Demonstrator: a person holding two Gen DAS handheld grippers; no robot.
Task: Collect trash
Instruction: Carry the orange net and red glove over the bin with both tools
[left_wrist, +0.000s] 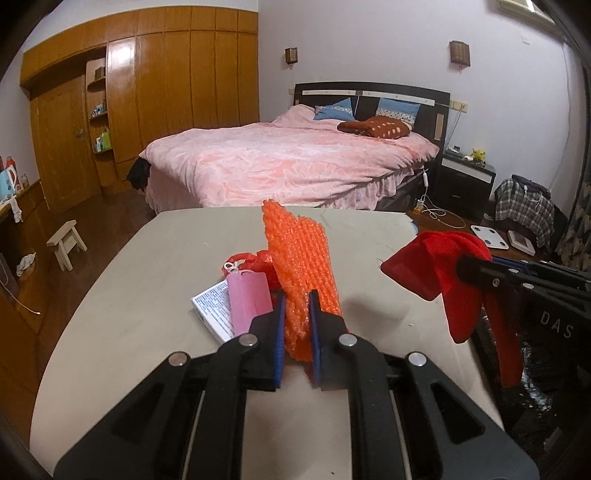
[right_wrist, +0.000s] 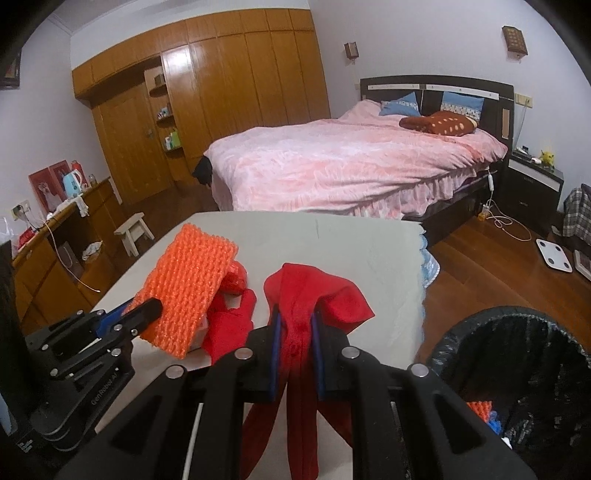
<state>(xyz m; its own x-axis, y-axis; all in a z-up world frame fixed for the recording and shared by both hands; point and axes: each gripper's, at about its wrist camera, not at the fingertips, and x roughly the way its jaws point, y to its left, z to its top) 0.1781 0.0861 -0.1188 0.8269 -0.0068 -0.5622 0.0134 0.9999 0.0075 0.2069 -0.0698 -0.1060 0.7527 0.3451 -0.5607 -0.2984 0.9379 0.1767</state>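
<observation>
My left gripper (left_wrist: 297, 295) is shut on an orange foam net (left_wrist: 301, 258) and holds it upright above the grey table (left_wrist: 147, 295); the net also shows in the right wrist view (right_wrist: 184, 291). My right gripper (right_wrist: 295, 317) is shut on a red cloth bag (right_wrist: 310, 295), whose straps hang down below the jaws; the bag shows at the right of the left wrist view (left_wrist: 443, 269). On the table lie a pink tag (left_wrist: 247, 299), a white printed box (left_wrist: 214, 306) and a red plastic bag (left_wrist: 258, 258).
A black-lined trash bin (right_wrist: 517, 369) stands on the floor right of the table, with orange and blue scraps inside. Behind the table are a pink bed (left_wrist: 288, 162), a wooden wardrobe (left_wrist: 166, 85), a small stool (left_wrist: 66, 240) and a nightstand (left_wrist: 465, 181).
</observation>
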